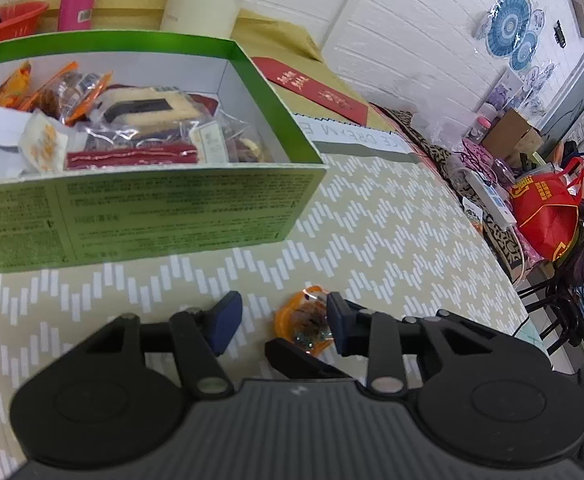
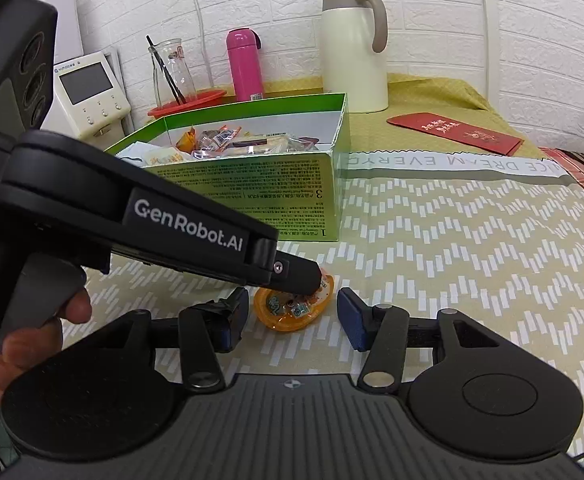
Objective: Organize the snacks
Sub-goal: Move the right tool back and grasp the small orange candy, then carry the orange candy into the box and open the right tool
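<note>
A small orange wrapped snack lies on the patterned tablecloth, in front of the green snack box. My left gripper straddles the snack. Its right pad is against the wrapper, while its left pad stands clear of it. In the right wrist view the left gripper reaches in from the left over the same snack. My right gripper is open, one finger on each side of the snack and neither touching it. The box holds several wrapped snacks.
Behind the box stand a cream jug, a pink bottle, a glass bottle in a red basket and a white device. A red envelope lies at the back right. Past the table's right edge a red bag rests among clutter.
</note>
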A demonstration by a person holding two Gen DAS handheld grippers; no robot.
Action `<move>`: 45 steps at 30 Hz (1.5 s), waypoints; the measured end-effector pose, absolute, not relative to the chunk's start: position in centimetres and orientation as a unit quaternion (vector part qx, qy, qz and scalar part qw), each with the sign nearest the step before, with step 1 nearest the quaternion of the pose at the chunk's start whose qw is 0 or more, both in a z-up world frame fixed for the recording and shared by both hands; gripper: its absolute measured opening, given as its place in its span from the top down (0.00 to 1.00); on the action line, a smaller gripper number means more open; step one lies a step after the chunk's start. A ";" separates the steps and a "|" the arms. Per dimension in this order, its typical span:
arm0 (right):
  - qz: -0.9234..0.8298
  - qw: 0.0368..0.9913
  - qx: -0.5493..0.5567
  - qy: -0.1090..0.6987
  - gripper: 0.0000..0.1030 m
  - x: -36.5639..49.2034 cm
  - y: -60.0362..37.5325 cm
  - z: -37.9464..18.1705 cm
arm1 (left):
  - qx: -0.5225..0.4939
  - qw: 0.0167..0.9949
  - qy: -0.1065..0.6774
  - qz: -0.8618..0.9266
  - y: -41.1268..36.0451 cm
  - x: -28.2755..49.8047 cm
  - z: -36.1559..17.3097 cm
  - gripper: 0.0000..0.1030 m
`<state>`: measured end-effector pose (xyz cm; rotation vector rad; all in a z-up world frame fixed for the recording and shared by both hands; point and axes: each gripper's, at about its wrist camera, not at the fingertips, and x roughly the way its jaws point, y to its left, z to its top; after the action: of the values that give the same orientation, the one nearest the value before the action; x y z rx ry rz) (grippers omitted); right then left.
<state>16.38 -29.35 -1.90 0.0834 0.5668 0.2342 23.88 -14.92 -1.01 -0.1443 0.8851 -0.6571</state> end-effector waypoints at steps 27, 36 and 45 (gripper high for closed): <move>0.146 0.971 0.040 0.184 0.38 14.9 -26.7 4.3 | -0.085 0.887 0.333 -0.307 -11.2 21.1 6.5 0.94; 0.164 0.973 0.055 0.153 0.37 20.2 -25.6 5.6 | -0.077 0.903 0.310 -0.287 -10.2 26.0 8.6 0.94; 0.157 0.970 0.066 0.176 0.37 23.7 -25.4 3.4 | -0.073 0.896 0.333 -0.285 -10.5 30.4 6.0 0.94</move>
<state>23.73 -25.37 3.39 0.1326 0.3550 0.3174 30.37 -10.51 6.03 -0.1509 0.6896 -0.5911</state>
